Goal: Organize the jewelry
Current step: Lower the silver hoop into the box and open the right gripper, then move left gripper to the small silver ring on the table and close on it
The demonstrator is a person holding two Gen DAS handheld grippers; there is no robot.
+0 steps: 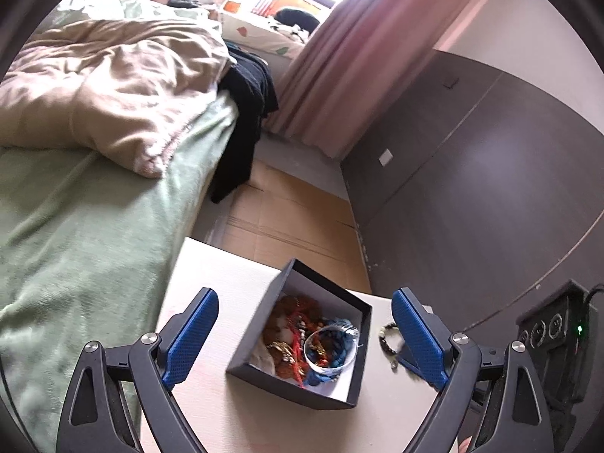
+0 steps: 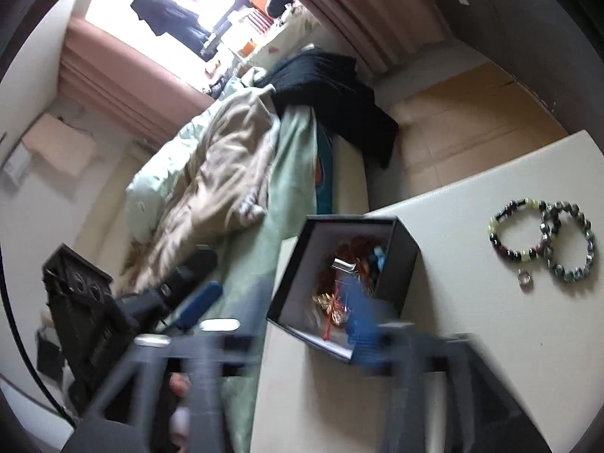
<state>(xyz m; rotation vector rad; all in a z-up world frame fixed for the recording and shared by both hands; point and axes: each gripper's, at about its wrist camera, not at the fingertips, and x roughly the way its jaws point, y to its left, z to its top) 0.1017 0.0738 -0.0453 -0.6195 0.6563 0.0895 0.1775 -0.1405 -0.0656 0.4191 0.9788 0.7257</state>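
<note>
Below, in the left wrist view, the left gripper [image 1: 305, 334] is standing spread wide, its blue ribbed pads flanking, not touching, a square dark box [image 1: 300, 343]. Tangled red, gold and blue jewelry [image 1: 302, 347] is lying inside it, with a clear ring-shaped piece on top. The box is sitting on a smooth cream table [image 1: 211, 287]; a green bed [image 1: 75, 234] is lying at nine o'clock. In the right wrist view, the blurred right gripper [image 2: 287, 324] is standing apart, gripping nothing, while two beaded bracelets [image 2: 543, 238] are lying at three o'clock.
</note>
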